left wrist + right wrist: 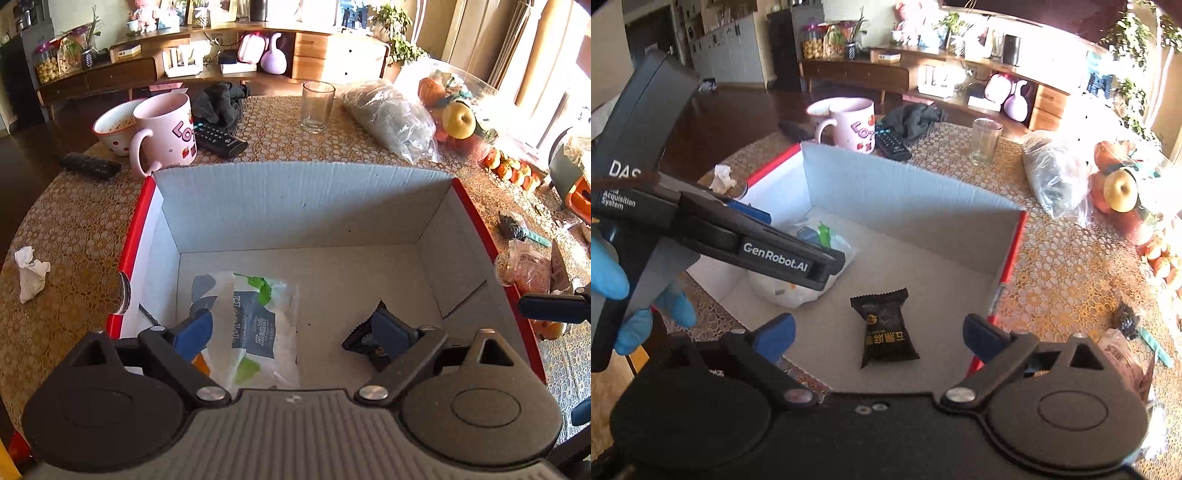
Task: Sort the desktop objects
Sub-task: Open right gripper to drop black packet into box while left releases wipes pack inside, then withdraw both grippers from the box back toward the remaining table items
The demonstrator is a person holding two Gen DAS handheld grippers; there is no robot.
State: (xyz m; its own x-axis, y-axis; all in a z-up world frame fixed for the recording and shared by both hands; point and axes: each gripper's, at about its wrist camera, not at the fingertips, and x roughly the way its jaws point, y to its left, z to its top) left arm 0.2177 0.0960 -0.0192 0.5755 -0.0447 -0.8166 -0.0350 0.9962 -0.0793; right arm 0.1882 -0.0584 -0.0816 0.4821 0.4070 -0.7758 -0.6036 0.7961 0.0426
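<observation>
An open cardboard box with red outer sides [303, 192] [908, 192] stands on the table. On its floor lie a white tissue pack with green print [264, 325] [809, 236] and a small black snack packet [884, 326] [364, 334]. My left gripper [291, 332] is open above the box, over the tissue pack; it also shows in the right wrist view [827, 264]. My right gripper [879, 336] is open and empty above the box's near edge, over the black packet.
Behind the box stand a pink mug [166, 129], a dotted bowl [114, 125], two remotes [218, 138] [90, 166], a dark cloth [221, 99] and a glass [317, 105]. A crumpled tissue [31, 271] lies left. Bags and fruit [458, 118] lie right.
</observation>
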